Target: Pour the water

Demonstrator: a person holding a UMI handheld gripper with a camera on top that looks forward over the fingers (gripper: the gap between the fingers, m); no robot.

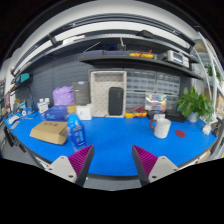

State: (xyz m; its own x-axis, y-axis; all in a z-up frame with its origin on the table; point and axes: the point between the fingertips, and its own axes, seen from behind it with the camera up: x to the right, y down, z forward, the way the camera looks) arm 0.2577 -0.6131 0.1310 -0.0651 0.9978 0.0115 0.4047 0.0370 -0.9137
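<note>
Task thing: you are looking for what holds the water; the likeliest is a white cup (162, 127) standing upright on the blue table (115, 145), ahead of your right finger and well beyond it. Whether it holds water cannot be told.
Your gripper (112, 160): the two fingers stand apart with nothing between them, only bare blue tabletop. Their purple pads (82, 158) face each other across the gap.
Just beside the cup: a small red thing (181, 132) lies flat on the table to its right.
Ahead of your left finger: a flat cardboard box (48, 132) lies on the table, and a purple upright item (75, 128) stands close to its right.
Far side of the table: a white cabinet with a dark panel (108, 97) stands in the middle, with a purple bag (64, 96) off to its left.
Far right: a green potted plant (191, 103) stands near the table's end.
Above: a long shelf (130, 59) runs along the back wall, carrying assorted items too small to tell.
</note>
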